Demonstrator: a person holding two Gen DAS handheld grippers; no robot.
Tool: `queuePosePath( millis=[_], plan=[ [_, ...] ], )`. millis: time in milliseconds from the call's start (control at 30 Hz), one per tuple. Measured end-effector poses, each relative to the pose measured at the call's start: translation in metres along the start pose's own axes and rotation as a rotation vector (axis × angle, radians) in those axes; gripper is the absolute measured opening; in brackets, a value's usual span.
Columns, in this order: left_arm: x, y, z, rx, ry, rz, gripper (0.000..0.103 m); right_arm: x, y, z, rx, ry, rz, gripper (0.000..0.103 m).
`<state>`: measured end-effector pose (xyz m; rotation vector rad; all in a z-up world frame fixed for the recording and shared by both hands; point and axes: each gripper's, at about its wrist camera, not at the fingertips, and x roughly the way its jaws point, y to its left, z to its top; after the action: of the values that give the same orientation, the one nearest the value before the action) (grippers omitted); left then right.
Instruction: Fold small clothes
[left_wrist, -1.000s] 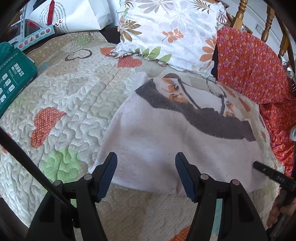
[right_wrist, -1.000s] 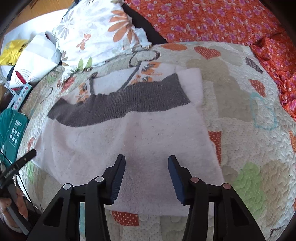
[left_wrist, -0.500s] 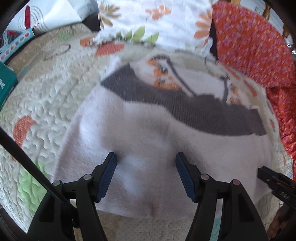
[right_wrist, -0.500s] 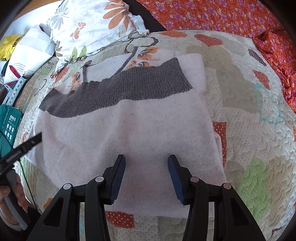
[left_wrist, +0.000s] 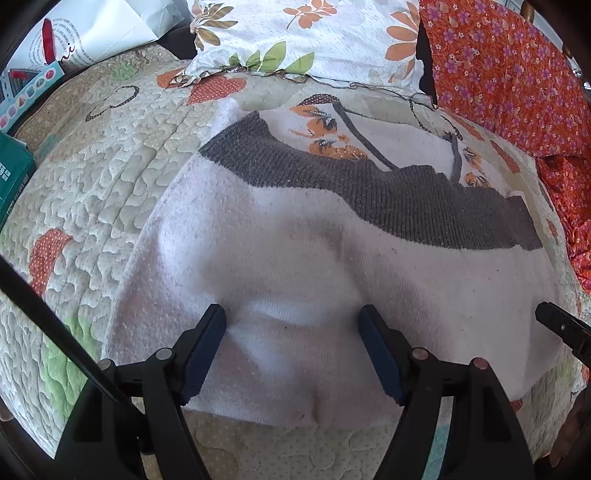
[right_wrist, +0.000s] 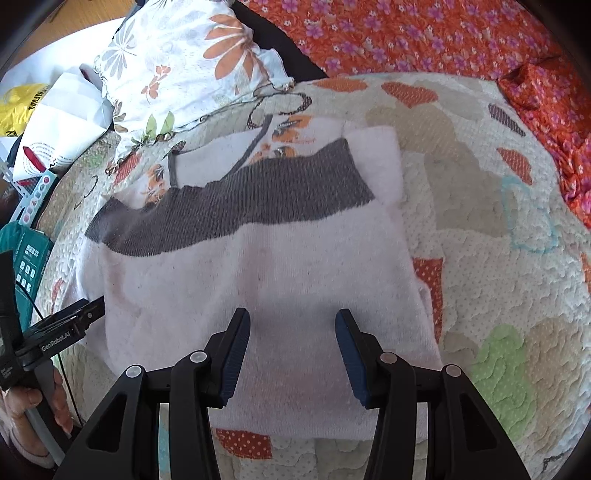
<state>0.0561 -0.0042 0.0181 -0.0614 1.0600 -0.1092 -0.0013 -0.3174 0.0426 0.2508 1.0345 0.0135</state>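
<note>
A quilted bedspread (left_wrist: 92, 177) fills both views, a floral pillow (left_wrist: 303, 37) at the top. Across the frame centre lies the pink knit sweater (right_wrist: 266, 280), its grey ribbed hem band (right_wrist: 229, 218) folded over the upper part. The left gripper (left_wrist: 291, 347) and right gripper (right_wrist: 291, 343) both sit over its lower edge, jaws wide apart, holding nothing. Risk: closing now may pinch only the top layer, or catch the bedspread beneath, dragging the fold crooked
</note>
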Motion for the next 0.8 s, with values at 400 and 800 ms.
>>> queuePosePath(
  millis=[400,800],
  plan=[
    [-0.012,0.003,-0.005,-0.017,-0.028,-0.028,0.074,0.013,0.006,-0.003,-0.044,0.030,-0.051,0.054],
    [-0.024,0.016,-0.009,-0.032,-0.068,-0.039,0.074,0.003,0.007,0.004,-0.009,-0.047,-0.027,0.055]
  ],
)
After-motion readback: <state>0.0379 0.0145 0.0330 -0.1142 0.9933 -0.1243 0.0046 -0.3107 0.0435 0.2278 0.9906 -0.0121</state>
